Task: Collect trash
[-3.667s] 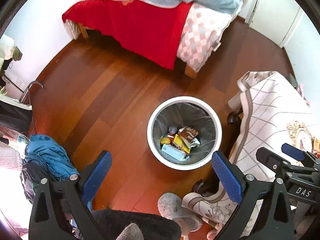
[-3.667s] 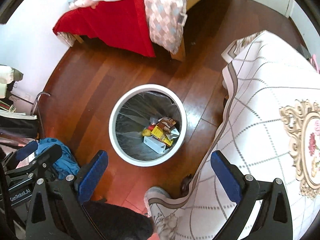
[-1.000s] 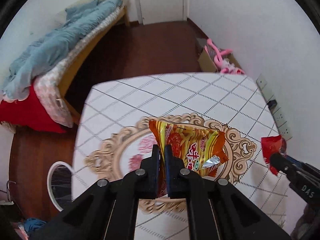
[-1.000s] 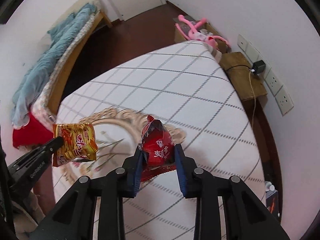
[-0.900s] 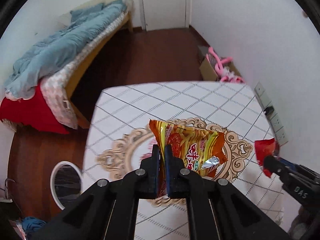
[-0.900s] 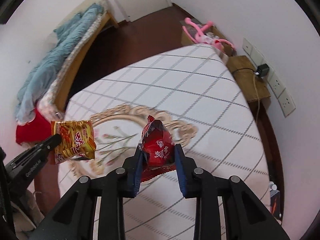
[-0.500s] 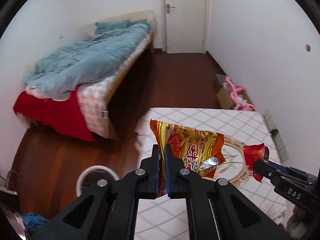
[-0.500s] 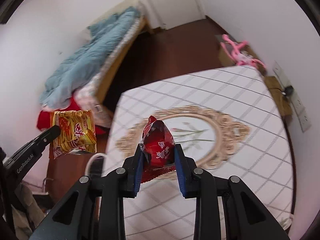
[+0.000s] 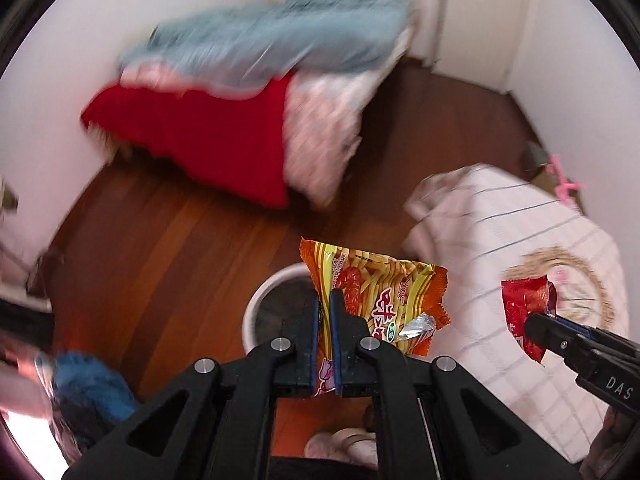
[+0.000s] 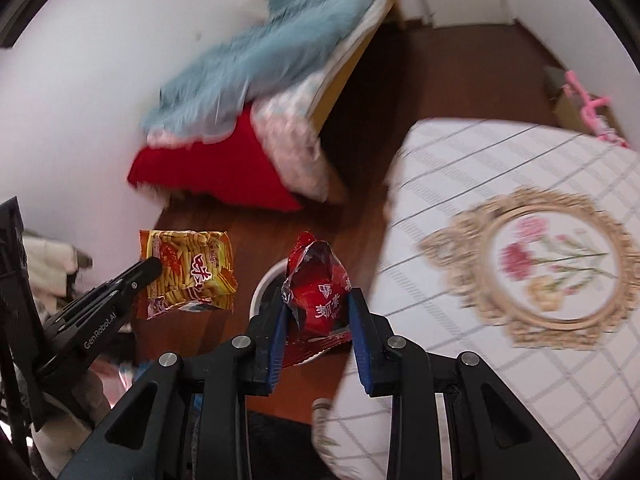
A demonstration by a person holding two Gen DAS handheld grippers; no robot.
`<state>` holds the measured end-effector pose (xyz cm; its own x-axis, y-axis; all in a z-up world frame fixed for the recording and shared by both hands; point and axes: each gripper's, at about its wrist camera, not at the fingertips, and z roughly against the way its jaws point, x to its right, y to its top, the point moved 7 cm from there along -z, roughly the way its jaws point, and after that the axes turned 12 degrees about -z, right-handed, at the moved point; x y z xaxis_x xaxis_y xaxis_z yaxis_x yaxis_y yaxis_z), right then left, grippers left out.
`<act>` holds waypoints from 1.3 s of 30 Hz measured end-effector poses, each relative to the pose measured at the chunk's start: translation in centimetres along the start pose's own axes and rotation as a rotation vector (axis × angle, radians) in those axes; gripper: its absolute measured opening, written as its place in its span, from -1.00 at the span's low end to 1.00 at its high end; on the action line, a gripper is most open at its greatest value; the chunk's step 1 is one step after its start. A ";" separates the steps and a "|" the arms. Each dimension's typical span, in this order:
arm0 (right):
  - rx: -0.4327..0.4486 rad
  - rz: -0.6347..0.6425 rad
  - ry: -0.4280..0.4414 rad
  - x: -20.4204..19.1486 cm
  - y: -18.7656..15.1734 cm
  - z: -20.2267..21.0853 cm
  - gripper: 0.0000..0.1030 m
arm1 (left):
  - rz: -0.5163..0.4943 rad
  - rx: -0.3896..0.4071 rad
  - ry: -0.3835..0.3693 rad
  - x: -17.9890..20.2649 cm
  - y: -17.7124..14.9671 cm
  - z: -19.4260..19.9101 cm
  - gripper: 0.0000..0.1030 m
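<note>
Dark reddish wooden floor [image 9: 168, 248] fills the middle of both views, with a bed [image 9: 256, 80] at 11 to 12 o'clock carrying a rumpled blue blanket [image 10: 276, 44] over a red cover [image 9: 208, 136] and a pale patterned sheet, all smeared by motion blur. At 3 o'clock stands a table under a white grid-lined tablecloth [image 10: 520, 380] bearing an ornate gold ring with pink flowers. Left gripper [image 9: 325, 312]: jaws nearly closed, pinching the left edge of an orange-and-yellow snack bag [image 9: 380, 304]. That bag is flat and crinkled, printed with yellow sticks and red characters, with a torn silvery flap at its lower right corner; it hangs upright in the air directly above a white-rimmed trash bin [image 9: 260, 304], whose dark interior shows just at 9 o'clock of the bag. In the right wrist view the same bag [image 10: 188, 268] appears at 9 o'clock, apart from the bin [image 10: 266, 280]. Right gripper [image 10: 318, 316]: blue-padded jaws set at moderate width, clamping a red wrapper [image 10: 320, 284] between them. Said wrapper is crumpled and puffed, glossy red with white characters, its torn top edge showing a silver lining; it sits over the near rim of the bin. In the left wrist view it [image 9: 524, 312] shows at 3 o'clock against the tablecloth [image 9: 500, 232]. A blue cloth heap [image 9: 88, 388] lies on the floor at 8 o'clock.
</note>
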<state>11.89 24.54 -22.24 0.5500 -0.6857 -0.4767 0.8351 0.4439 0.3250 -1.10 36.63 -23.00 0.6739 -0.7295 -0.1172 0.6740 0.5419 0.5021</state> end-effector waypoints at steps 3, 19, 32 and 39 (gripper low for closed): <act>-0.108 0.023 -0.028 -1.8 -1.6 -7.5 -0.40 | 0.067 -0.105 -0.001 -3.8 -2.3 -5.4 -0.94; -0.481 -0.018 -0.134 -1.8 -6.2 -31.4 0.00 | 0.216 -0.370 -0.049 -9.7 -6.8 -21.3 0.46; -0.455 0.108 -0.226 -1.7 -5.4 -28.2 1.00 | 0.265 -0.322 0.006 -11.3 -8.3 -14.5 0.96; -0.382 0.176 -0.258 -2.3 -5.5 -21.5 1.00 | 0.236 -0.269 0.006 -9.4 -9.3 -7.6 0.97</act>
<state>6.24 36.06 -40.52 0.7024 -0.6806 -0.2084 0.7010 0.7122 0.0366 -11.43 41.63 -33.05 0.8217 -0.5691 -0.0306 0.5547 0.7863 0.2721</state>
